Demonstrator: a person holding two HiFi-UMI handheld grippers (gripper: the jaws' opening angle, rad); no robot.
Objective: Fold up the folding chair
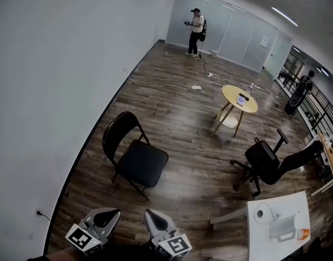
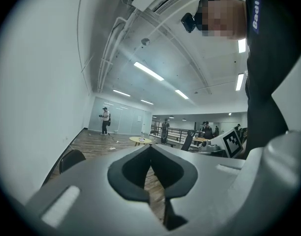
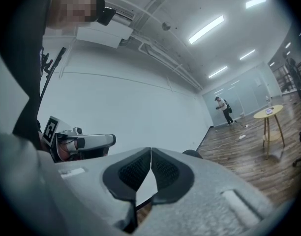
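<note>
On the wooden floor beside the wall, the folding chair (image 1: 135, 157) stands fully unfolded, untouched. Left claw (image 1: 108, 218) and right claw (image 1: 156, 220) hover near it, both closed and empty; folding hasn't begun.

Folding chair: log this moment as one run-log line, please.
phase: pre-contact | folding chair: unfolded, standing, untouched | left gripper: shut, empty | right gripper: shut, empty
</note>
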